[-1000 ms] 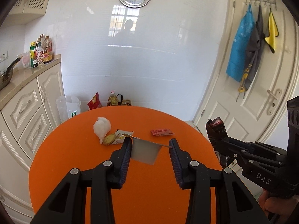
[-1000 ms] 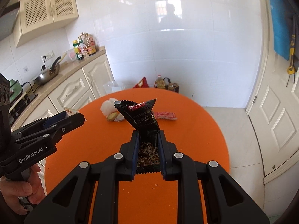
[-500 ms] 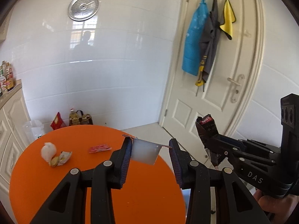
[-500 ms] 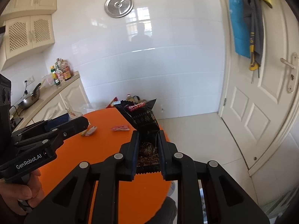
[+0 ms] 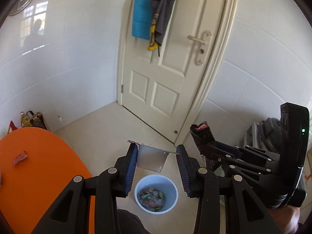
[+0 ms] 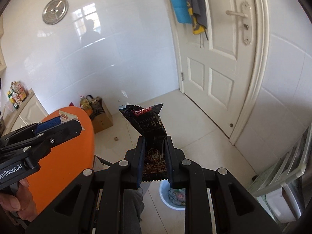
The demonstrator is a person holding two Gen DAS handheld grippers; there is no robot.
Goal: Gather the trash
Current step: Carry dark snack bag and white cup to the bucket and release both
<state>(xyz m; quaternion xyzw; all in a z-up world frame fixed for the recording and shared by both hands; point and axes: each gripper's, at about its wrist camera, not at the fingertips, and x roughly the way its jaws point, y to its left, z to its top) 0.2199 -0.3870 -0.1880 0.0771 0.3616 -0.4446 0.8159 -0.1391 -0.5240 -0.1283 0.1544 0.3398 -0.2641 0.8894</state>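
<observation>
Pale floor tiles are running up to a white panelled door [image 5: 165, 74] with blue and grey cloths hanging on it. Down on the floor, a round white plastic bin [image 5: 156, 193], already holding wrappers, is sitting just below the left gripper [image 5: 157, 156], whose jaws are clamping a small translucent plastic cup [image 5: 151, 159] by its rim. Beside it, the right gripper [image 6: 155, 158] is pinching a black crinkled snack wrapper [image 6: 150, 124], which is standing up from its clenched jaws. Off to the left, a round orange table [image 5: 39, 165] is carrying a small red wrapper [image 5: 19, 158].
</observation>
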